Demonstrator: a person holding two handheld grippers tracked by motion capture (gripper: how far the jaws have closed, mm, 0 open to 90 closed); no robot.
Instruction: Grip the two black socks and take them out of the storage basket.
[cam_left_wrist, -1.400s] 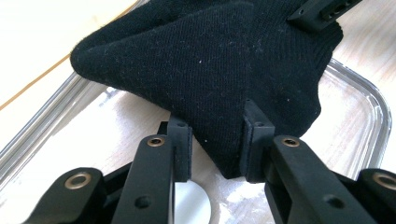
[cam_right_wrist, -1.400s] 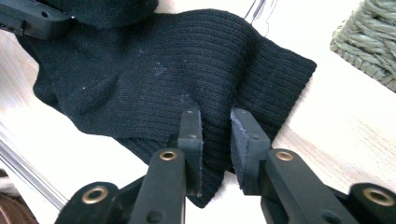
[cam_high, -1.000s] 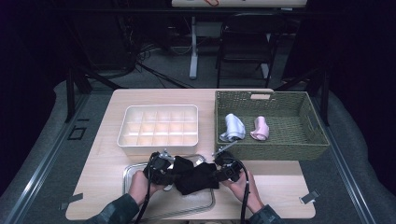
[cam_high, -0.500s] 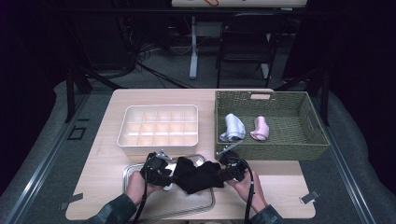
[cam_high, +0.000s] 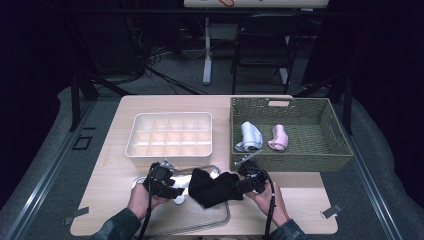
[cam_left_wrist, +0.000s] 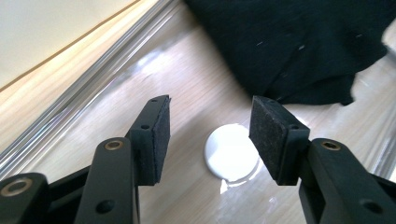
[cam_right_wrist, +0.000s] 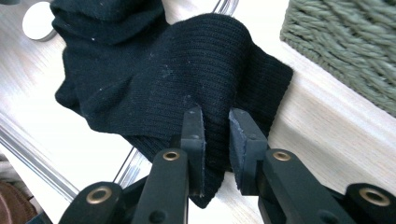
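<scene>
A person seated at a pale wooden surface (cam_high: 115, 170) works a black knitted garment (cam_high: 212, 187) with a handheld gripper in each hand. The right gripper (cam_high: 245, 184) has its jaws clamped on a fold at the garment's ribbed edge, which the right gripper view shows pinched between the pads (cam_right_wrist: 194, 140). The left gripper (cam_high: 172, 190) has just been opening its jaws; in the left gripper view they stand apart with nothing between them, above a small white disc (cam_left_wrist: 232, 151), the dark cloth (cam_left_wrist: 289, 46) lying just beyond. The garment rests bunched, partly on a shallow metal tray (cam_high: 210, 227) at the near edge of the surface and partly over the tray's right rim. Behind the tray sits a white divided box (cam_high: 172, 134) whose compartments look empty, and to the right a woven green basket (cam_high: 290, 162) holds a rolled grey-blue piece (cam_high: 249, 136) and a rolled pink piece (cam_high: 278, 137), lying near each other. Judged from this, the work appears to be at an early stage: the black piece is not yet folded or rolled, no compartment is filled, and two more pieces wait in the basket. No brand, label or readable writing can be made out on any item.
</scene>
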